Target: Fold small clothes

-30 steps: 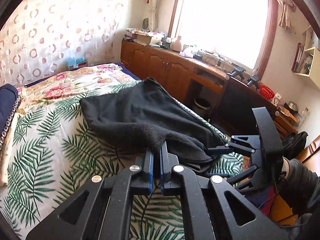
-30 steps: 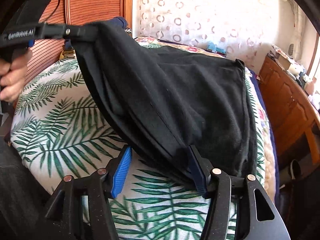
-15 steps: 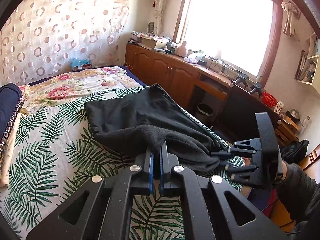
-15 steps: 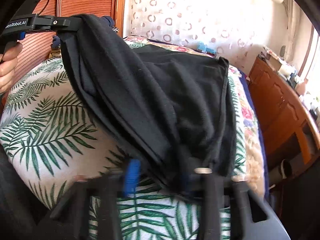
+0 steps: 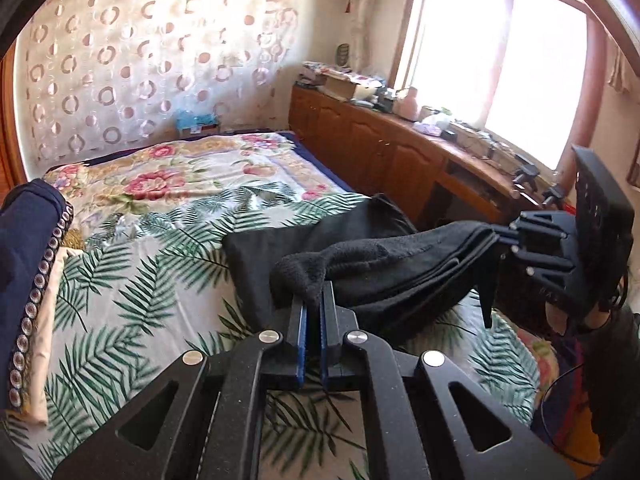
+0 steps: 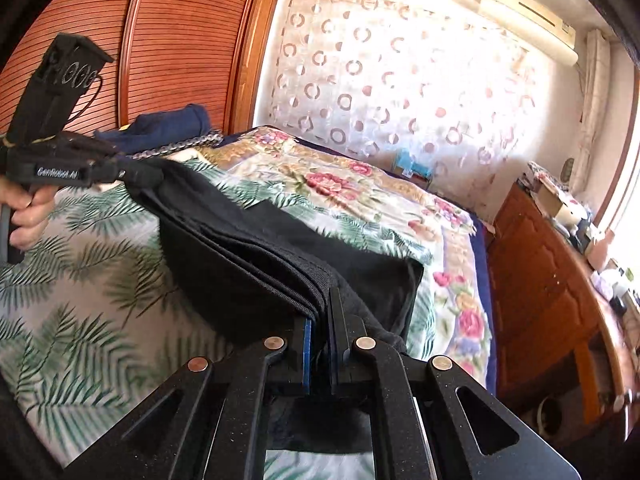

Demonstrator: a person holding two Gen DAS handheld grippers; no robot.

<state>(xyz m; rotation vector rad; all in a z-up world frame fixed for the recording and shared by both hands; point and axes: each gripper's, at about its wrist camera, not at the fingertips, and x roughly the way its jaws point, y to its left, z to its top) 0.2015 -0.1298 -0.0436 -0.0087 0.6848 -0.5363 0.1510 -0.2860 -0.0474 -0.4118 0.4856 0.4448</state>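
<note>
A black fleece garment [image 5: 384, 264] hangs stretched between my two grippers above the bed, its far part resting on the leaf-print sheet [image 5: 120, 288]. My left gripper [image 5: 313, 304] is shut on one corner of it. My right gripper [image 6: 320, 312] is shut on the other end, where several folded layers [image 6: 256, 256] bunch together. Each gripper shows in the other's view: the right one [image 5: 508, 240] at the right, the left one [image 6: 132, 172] at the left, held by a hand [image 6: 24, 212].
A navy folded item [image 5: 24, 248] lies at the bed's left by the wooden headboard [image 6: 168, 40]. A floral quilt [image 5: 192, 172] covers the far bed. A cluttered wooden cabinet [image 5: 384, 148] runs under the window to the right.
My right gripper was open beside the garment's edge and has shut on it. Both grippers have lifted the garment, pulling it taut and drawing it toward the near bed edge.
</note>
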